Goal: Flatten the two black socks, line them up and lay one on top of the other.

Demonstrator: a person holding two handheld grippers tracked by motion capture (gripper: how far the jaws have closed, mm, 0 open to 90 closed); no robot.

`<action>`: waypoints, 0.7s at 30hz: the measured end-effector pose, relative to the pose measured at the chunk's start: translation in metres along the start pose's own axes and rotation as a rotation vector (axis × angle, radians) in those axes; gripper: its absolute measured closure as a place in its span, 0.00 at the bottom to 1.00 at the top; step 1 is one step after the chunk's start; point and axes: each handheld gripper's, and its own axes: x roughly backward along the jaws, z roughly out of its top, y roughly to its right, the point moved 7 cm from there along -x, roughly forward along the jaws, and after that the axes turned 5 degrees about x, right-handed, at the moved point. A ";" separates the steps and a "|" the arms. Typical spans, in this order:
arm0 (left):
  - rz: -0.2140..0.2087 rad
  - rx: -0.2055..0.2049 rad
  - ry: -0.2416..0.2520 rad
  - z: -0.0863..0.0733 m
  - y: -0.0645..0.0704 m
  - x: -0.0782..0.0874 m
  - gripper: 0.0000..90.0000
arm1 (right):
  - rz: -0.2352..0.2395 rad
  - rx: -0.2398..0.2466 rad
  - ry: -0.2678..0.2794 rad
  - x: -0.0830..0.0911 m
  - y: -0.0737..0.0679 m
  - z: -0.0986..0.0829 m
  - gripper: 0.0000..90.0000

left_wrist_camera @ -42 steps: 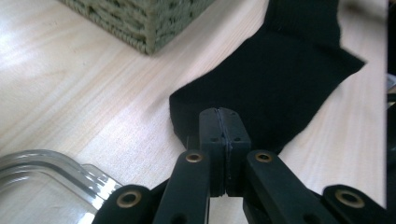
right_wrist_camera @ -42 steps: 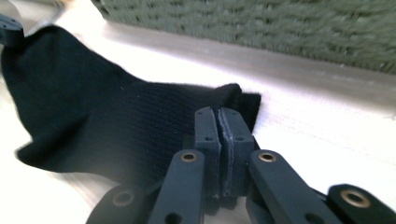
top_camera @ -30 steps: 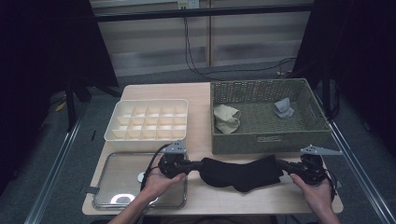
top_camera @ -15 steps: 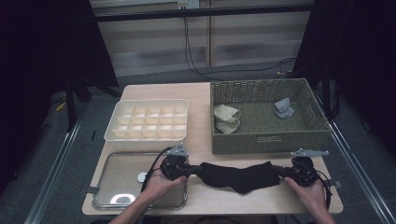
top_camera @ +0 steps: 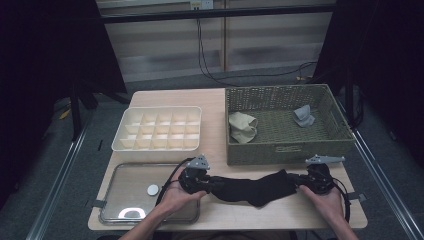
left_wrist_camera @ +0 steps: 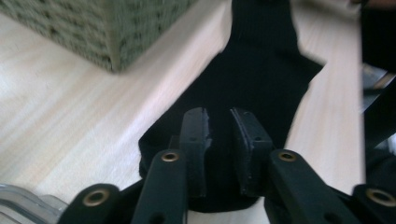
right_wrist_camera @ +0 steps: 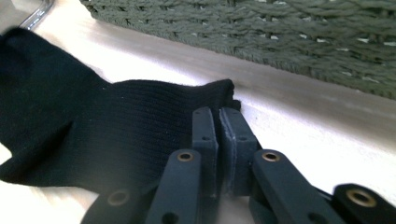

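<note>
Black sock (top_camera: 255,187) lies stretched across the table's (top_camera: 220,215) near edge, at 6 o'clock from the basket (top_camera: 285,150). Left gripper (top_camera: 204,183) holds its 9 o'clock end: jaws nearly together, pinching the fabric. Right gripper (top_camera: 306,181) holds the 3 o'clock end, jaws pressed tight on the sock's edge. Tray (top_camera: 127,197) sits at 9 o'clock of the left gripper.

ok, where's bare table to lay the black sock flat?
Free: the strip of table between divider box and wicker basket, and the front edge. The glass tray is mostly bare. Crowded: where the black sock lies before the basket.
</note>
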 end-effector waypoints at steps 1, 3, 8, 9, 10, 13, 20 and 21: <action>-0.003 -0.002 -0.017 -0.003 -0.002 -0.002 0.83 | 0.002 -0.004 0.003 -0.001 0.000 0.000 0.93; 0.001 0.006 -0.024 -0.005 -0.003 -0.004 0.82 | 0.004 -0.006 0.004 0.000 0.000 0.000 0.90; 0.001 -0.001 -0.042 -0.009 -0.004 -0.005 0.81 | 0.010 -0.025 0.028 0.002 0.001 0.002 0.75; 0.003 -0.002 -0.042 -0.009 -0.004 -0.005 0.81 | 0.005 -0.026 0.030 0.003 0.001 0.002 0.71; 0.001 0.003 -0.027 -0.009 -0.003 -0.007 0.80 | 0.002 -0.025 0.030 0.003 0.001 0.001 0.67; 0.012 -0.002 -0.034 -0.010 -0.002 -0.007 0.79 | 0.005 -0.025 0.039 0.004 0.001 0.002 0.64; 0.014 -0.003 -0.040 -0.011 -0.001 -0.007 0.76 | 0.006 -0.019 0.015 0.002 0.000 -0.002 0.58; 0.014 -0.003 -0.041 -0.011 -0.001 -0.007 0.76 | 0.005 -0.019 0.008 0.001 0.000 -0.002 0.57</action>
